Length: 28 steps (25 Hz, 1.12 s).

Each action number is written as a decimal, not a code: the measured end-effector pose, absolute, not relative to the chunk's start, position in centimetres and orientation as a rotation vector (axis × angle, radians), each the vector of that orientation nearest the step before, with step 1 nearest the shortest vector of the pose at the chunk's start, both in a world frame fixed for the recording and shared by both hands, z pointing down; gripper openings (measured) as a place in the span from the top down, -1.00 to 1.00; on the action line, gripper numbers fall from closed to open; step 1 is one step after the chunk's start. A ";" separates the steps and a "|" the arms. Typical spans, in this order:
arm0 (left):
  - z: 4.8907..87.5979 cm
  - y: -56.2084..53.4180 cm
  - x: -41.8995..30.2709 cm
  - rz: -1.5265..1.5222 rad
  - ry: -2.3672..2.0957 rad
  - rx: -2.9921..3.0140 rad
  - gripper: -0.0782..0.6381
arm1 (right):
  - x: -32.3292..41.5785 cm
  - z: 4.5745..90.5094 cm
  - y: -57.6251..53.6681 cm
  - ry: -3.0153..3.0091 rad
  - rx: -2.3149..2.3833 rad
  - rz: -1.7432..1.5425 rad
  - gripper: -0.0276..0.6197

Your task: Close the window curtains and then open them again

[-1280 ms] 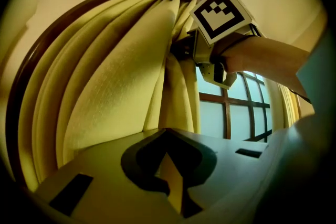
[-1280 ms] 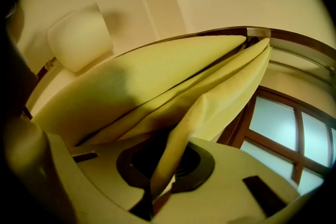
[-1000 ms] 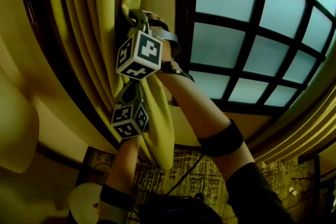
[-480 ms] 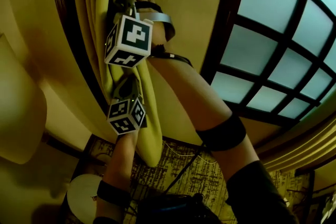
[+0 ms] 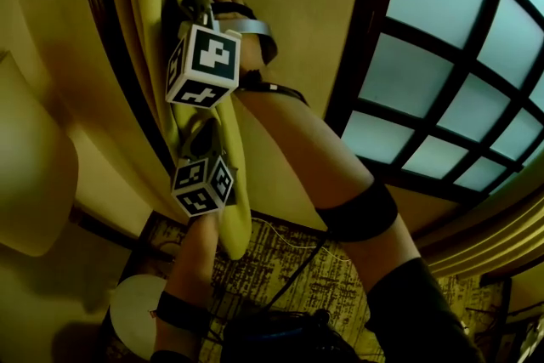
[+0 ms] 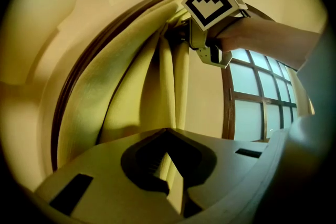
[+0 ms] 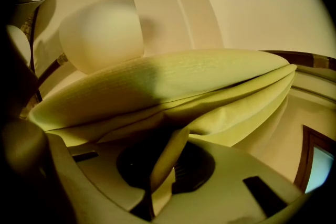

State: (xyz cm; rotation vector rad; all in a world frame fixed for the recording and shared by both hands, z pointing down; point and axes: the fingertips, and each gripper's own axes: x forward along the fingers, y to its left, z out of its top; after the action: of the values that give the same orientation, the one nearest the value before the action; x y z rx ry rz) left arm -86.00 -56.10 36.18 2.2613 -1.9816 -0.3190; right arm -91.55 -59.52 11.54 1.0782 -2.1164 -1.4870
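Note:
The yellow-green curtain (image 5: 234, 208) hangs bunched in folds against the left side of the dark window frame (image 5: 365, 30). My right gripper (image 5: 197, 2) is the upper one, with its marker cube below it, and it is shut on a fold of the curtain (image 7: 184, 81). Directly beneath it my left gripper (image 5: 195, 132) is shut on the curtain's edge lower down. In the left gripper view a thin fold of curtain (image 6: 131, 92) is pinched between the jaws (image 6: 167, 131), and the right gripper (image 6: 176, 34) shows above. The right gripper (image 7: 181, 131) pinches a strip of cloth.
The frosted, gridded window (image 5: 442, 81) is uncovered at the right, with bare wall between it and the curtain. A pale lamp shade (image 7: 100, 34) is mounted on the wall left of the curtain. A round white table (image 5: 136, 319) and patterned carpet (image 5: 297, 276) lie below.
Both grippers have carried the curtain leftward, bunching it tighter at the frame's left side and baring more wall and window. Over the last half second they have hardly moved.

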 end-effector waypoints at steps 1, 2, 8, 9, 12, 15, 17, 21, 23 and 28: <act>36.2 -55.9 -85.5 -0.312 -1.980 2.265 0.76 | -91.0 11.6 -59.5 -2.121 1.077 -1.478 0.83; 36.2 -55.7 -84.9 -0.305 -1.979 2.268 0.76 | -90.4 11.6 -59.5 -2.132 1.079 -1.465 0.82; 35.8 -54.2 -79.7 -0.270 -1.981 2.275 0.76 | -83.1 12.0 -58.8 -2.314 1.142 -1.303 0.67; 35.7 -53.8 -78.5 -0.262 -1.981 2.276 0.76 | -81.2 12.2 -58.6 -2.349 1.157 -1.266 0.65; 35.7 -52.5 -74.1 -0.234 -1.981 2.285 0.76 | -75.0 13.0 -58.0 -2.474 1.185 -1.117 0.48; 36.2 -51.2 -69.5 -0.198 -1.987 2.298 0.76 | -69.1 14.6 -56.6 -2.572 1.147 -0.982 0.26; 36.9 -50.2 -66.5 -0.169 -1.977 2.299 0.76 | -64.8 15.8 -55.2 -2.622 1.143 -0.906 0.26; 38.4 -48.1 -60.4 -0.092 -1.922 2.318 0.76 | -55.4 19.7 -53.3 -2.703 1.215 -0.720 0.35; 39.7 -47.3 -58.3 -0.054 -1.893 2.327 0.76 | -51.1 22.6 -52.5 -2.706 1.259 -0.617 0.42; 43.6 -44.6 -54.4 0.049 -1.787 2.387 0.76 | -42.0 32.2 -49.2 -2.606 1.391 -0.352 0.43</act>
State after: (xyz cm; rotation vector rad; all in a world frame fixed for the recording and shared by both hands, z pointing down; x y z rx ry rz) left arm -54.44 -44.58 43.56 2.3873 -1.7866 0.0494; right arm -41.98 -49.17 32.22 1.3909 -2.6055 -0.3515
